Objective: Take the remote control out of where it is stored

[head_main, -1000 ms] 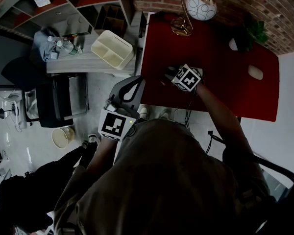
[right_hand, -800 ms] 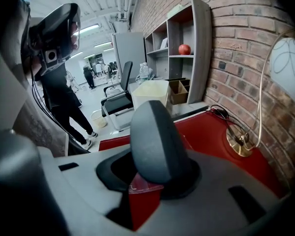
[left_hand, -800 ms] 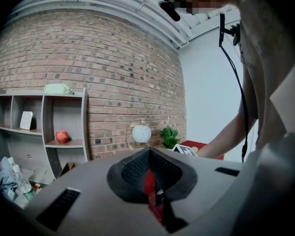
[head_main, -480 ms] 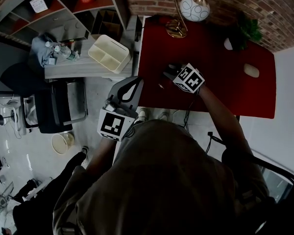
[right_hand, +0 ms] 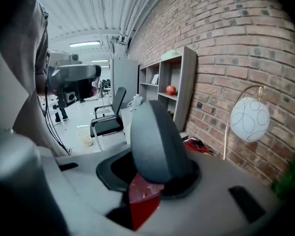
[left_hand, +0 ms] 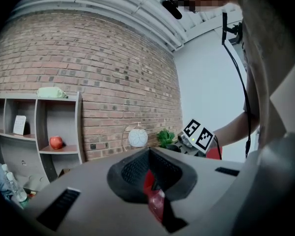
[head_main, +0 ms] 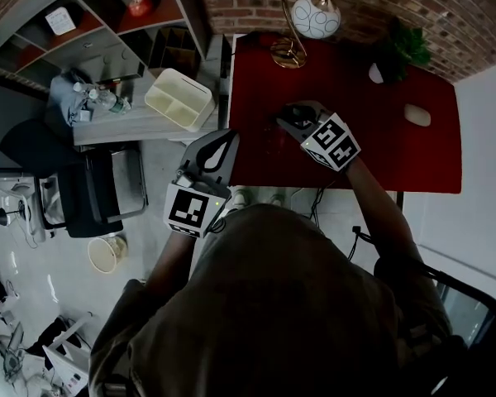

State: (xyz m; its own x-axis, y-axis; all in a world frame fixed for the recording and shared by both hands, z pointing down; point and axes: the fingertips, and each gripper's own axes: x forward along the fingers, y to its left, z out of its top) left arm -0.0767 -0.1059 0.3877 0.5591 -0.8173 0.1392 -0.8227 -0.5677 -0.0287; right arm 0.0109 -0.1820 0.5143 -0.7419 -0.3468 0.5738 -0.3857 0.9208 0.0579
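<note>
The right arm stretches forward from the shoulder, forearm nearly straight, and reaches over the near edge of the red table [head_main: 355, 98]. The right gripper [head_main: 289, 116] tilts downward over the left part of the table, its marker cube facing up toward the head camera. In the right gripper view its fingers are clamped on the remote control [right_hand: 155, 136], a dark grey rounded bar that sticks up and forward out of the jaws, with the red tabletop showing underneath. Whether the remote touches the table can't be made out.

The left arm is bent and tucked close to the body. The left gripper [head_main: 223, 143] sits off the table's near left corner, above the floor, and points about level toward the brick wall [left_hand: 103, 73]. Its fingers are together, with nothing between them.

At the far edge of the table stand a lamp [head_main: 314, 15] with a white globe and a small plant [head_main: 407, 46]. A cream bin [head_main: 178, 98] rests on the grey desk [head_main: 116, 118] to the left, beside the shelves [head_main: 91, 23].
</note>
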